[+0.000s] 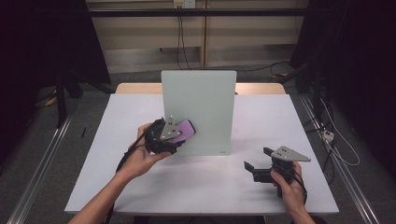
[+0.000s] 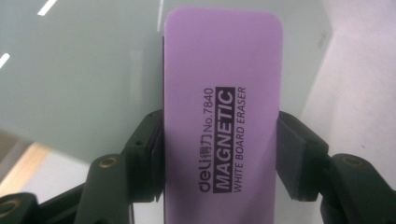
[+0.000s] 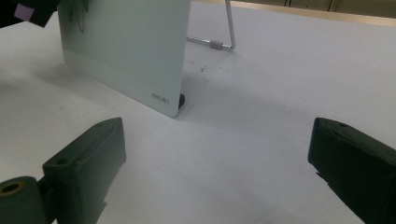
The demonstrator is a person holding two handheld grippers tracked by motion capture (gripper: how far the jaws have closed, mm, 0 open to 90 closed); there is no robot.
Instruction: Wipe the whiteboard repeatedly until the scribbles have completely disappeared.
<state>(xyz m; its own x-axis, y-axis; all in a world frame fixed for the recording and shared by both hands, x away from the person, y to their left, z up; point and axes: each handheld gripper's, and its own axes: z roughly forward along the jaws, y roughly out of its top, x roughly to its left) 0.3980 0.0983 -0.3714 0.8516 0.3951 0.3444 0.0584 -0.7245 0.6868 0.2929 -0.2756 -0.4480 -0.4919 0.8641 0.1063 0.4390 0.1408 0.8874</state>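
Black pads of the left gripper (image 2: 219,163) pinch a purple eraser (image 2: 222,116) by its long edges, one pad on each side. Printed along its face are "deli No.7840 MAGNETIC WHITE BOARD ERASER". Beyond the jaws, the eraser lies against the pale glass board (image 2: 84,79), which stands upright on the white table (image 2: 355,93).

From the high view, the left gripper (image 1: 180,137) holds the eraser (image 1: 185,129) at the board's (image 1: 198,98) lower left part, above the table (image 1: 140,186).

Right gripper (image 3: 217,163) jaws are spread wide with nothing between them, low over the table (image 3: 261,121) and facing the board's (image 3: 126,46) lower corner, marked "deli". A wire stand (image 3: 224,37) props the board from behind. In the high view this gripper (image 1: 259,163) sits well right of the board.
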